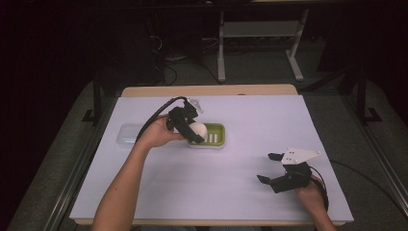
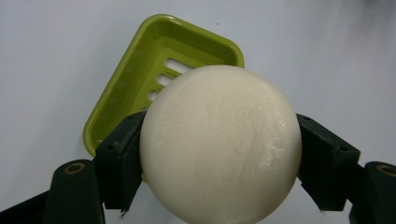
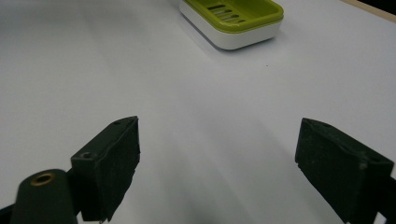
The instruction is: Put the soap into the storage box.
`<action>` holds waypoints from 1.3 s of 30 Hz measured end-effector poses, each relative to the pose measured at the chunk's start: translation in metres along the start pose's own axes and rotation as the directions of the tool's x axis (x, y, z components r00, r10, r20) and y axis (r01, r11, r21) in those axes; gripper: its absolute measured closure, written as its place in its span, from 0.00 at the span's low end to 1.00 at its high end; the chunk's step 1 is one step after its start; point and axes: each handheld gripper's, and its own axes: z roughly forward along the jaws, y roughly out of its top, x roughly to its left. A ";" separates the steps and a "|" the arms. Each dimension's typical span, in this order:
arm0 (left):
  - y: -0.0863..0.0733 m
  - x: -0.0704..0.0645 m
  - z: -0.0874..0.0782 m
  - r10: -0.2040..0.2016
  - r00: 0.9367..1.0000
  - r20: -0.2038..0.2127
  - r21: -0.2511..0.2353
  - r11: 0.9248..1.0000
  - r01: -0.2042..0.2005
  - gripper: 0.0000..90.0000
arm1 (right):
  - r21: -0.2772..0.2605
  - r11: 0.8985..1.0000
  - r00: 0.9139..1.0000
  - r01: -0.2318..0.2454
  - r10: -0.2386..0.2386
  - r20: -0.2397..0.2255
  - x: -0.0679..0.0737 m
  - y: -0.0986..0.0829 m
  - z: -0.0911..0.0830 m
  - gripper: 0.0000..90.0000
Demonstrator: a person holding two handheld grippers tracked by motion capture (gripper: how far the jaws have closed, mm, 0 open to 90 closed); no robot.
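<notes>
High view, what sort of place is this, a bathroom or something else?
Probably a lab or workshop, not a bathroom: a white-covered table holding just a green soap dish and soap, with metal desk legs and cables behind.

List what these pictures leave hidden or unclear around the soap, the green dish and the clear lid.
- Soap dish: in the left gripper view the soap covers its near end.
- Soap's underside: hidden, so any contact with the dish can't be judged.
- Clear lid: in the high view it is faint, and the left forearm crosses its right end.
- Soap dish: in the right gripper view the top edge cuts off its far end.
</notes>
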 end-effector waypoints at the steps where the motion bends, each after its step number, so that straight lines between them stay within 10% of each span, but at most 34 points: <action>1: 0.002 0.000 0.001 -0.004 1.000 -0.001 0.002 1.000 0.004 0.28 | -0.001 1.000 1.000 -0.001 0.001 0.000 0.000 0.000 0.000 0.15; 39: 0.017 0.028 0.034 -0.062 0.998 -0.009 0.011 0.998 0.063 0.28 | 0.001 1.000 1.000 -0.003 0.003 0.003 -0.002 -0.001 0.000 0.15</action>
